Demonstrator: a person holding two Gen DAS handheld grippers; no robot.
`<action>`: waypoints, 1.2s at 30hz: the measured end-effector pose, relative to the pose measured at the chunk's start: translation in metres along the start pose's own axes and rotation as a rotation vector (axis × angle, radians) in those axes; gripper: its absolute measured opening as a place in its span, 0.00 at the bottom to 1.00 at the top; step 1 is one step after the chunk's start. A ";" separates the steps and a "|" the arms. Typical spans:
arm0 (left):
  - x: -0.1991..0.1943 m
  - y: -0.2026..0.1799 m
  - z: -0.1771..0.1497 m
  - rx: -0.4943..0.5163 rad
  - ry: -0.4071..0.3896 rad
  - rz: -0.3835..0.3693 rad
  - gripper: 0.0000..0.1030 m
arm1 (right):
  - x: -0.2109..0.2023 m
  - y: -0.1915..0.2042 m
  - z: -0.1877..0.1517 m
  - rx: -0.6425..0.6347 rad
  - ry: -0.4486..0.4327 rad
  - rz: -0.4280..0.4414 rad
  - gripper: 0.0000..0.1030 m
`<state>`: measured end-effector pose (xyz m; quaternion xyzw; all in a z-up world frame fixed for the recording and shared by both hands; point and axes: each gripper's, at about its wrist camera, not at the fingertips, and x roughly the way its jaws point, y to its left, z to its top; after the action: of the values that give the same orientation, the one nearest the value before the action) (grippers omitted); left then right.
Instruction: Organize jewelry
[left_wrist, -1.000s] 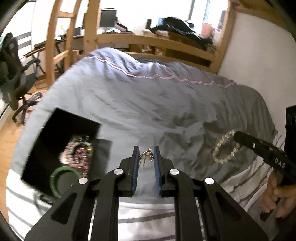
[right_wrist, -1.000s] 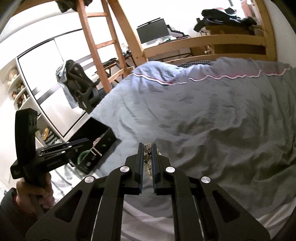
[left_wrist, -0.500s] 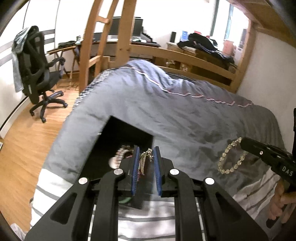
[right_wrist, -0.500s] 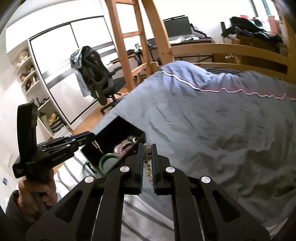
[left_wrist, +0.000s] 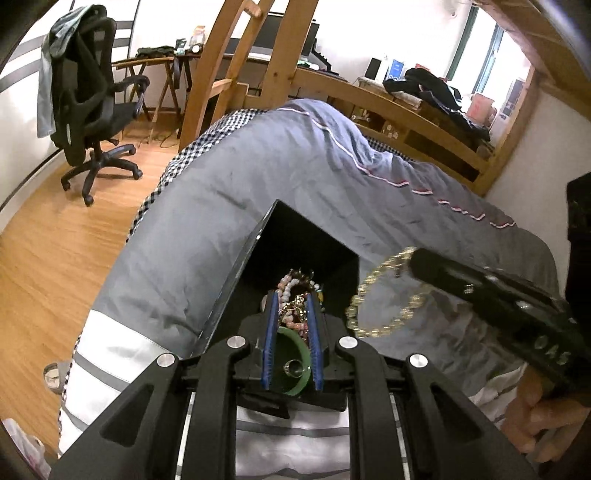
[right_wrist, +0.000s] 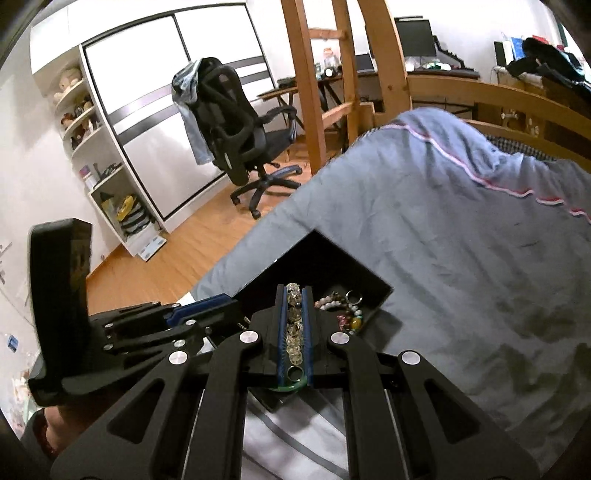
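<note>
I held my left gripper (left_wrist: 291, 328) directly over the open black rectangular jewelry box (left_wrist: 295, 243) on the grey quilted bedspread (left_wrist: 258, 173), because the small gold chain piece (left_wrist: 293, 308) pinched between its narrow blue pads had to fall among the pink beaded bracelets (left_wrist: 291, 286) and the green jade bangle (left_wrist: 295, 384) already lying inside. My right gripper (right_wrist: 294, 325) was clamped tight on the pale yellow crystal bead bracelet (right_wrist: 293, 332), its loop dangling just beside the box's right wall in the left view, ready to follow the chain in. Compared with a second earlier, both tools had swung left from above bare bedding to above the box, which had sat well off to the side; my grips on both pieces had not changed, and nothing had been let go yet
</note>
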<state>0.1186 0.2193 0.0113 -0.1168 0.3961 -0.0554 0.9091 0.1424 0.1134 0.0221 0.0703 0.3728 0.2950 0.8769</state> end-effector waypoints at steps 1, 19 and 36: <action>0.001 0.002 0.000 -0.012 0.007 -0.012 0.15 | 0.005 0.001 -0.002 0.002 0.010 -0.003 0.08; -0.051 0.019 -0.011 -0.148 -0.183 0.153 0.94 | -0.045 -0.007 0.001 0.025 -0.088 -0.179 0.96; -0.117 -0.046 -0.071 0.171 -0.127 0.350 0.94 | -0.121 0.030 -0.069 -0.078 0.010 -0.181 0.96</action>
<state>-0.0138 0.1858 0.0592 0.0282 0.3462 0.0777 0.9345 0.0140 0.0617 0.0573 0.0008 0.3704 0.2291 0.9002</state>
